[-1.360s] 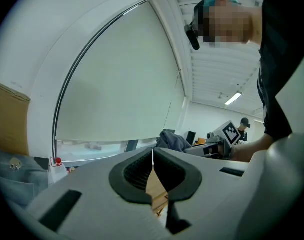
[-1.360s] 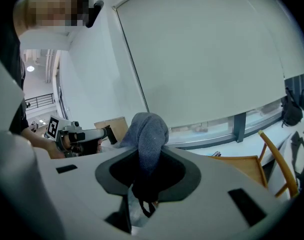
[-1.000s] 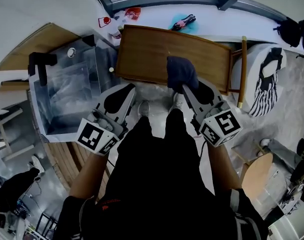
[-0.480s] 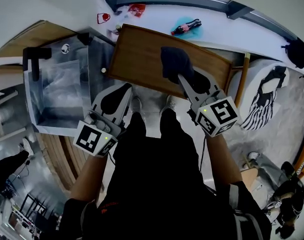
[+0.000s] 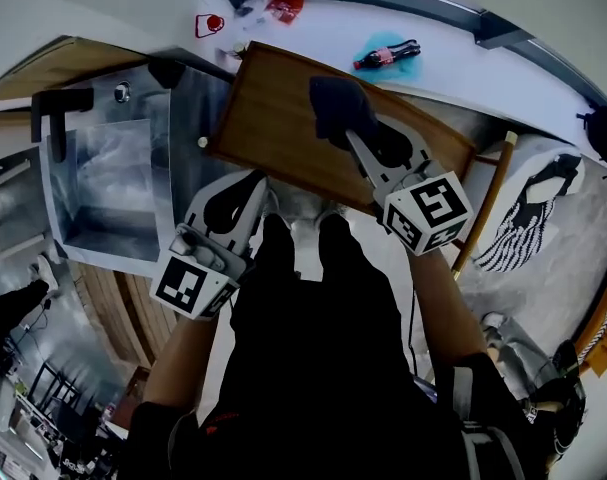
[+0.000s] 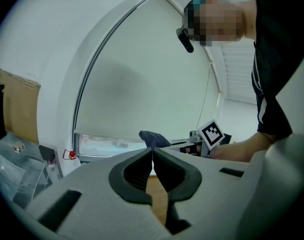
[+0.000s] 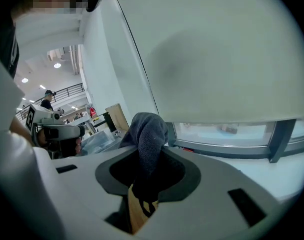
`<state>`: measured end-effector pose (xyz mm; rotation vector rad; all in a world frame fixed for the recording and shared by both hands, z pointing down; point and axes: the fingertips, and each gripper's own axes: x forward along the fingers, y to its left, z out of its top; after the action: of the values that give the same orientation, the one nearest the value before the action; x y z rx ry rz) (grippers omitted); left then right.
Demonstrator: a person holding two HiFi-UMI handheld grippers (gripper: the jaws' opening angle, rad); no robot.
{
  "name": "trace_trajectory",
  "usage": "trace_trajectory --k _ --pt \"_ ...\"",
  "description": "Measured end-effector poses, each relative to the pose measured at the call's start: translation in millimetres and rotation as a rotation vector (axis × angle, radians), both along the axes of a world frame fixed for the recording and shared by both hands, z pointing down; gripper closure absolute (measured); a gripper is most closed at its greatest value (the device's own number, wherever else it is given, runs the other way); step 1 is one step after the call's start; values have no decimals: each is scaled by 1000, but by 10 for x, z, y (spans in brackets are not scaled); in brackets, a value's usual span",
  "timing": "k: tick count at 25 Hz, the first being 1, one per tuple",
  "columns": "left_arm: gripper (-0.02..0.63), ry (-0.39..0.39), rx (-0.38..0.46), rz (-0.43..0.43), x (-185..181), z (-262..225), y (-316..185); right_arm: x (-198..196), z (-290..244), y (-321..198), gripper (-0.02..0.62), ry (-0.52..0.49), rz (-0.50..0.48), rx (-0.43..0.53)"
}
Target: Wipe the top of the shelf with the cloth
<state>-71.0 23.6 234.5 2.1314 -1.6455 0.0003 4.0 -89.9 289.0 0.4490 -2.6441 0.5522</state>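
The wooden shelf top [image 5: 273,118] lies ahead of me in the head view, slanting from upper left to lower right. A dark grey cloth [image 5: 335,109] rests on its middle, and my right gripper [image 5: 355,140] is shut on it. In the right gripper view the cloth [image 7: 147,144] bulges up between the jaws. My left gripper [image 5: 260,184] hangs shut and empty just off the shelf's near edge, its jaws closed together. From the left gripper view the cloth [image 6: 153,138] and the right gripper's marker cube [image 6: 212,133] show beyond the wood.
A clear plastic box [image 5: 108,178] stands left of the shelf. On the white sill behind lie a bottle on a teal patch [image 5: 386,54] and a red-capped item [image 5: 209,24]. A striped cloth on a round stool [image 5: 528,213] sits right. My legs fill the lower middle.
The right gripper has slid the cloth up and to the left across the shelf top. The left gripper has stayed near the shelf's near edge.
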Motion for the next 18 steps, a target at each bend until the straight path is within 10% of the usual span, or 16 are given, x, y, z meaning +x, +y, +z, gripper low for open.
trace_trajectory --k 18 --pt "581 12 -62 -74 -705 879 -3 -1057 1419 -292 500 90 -62 -38"
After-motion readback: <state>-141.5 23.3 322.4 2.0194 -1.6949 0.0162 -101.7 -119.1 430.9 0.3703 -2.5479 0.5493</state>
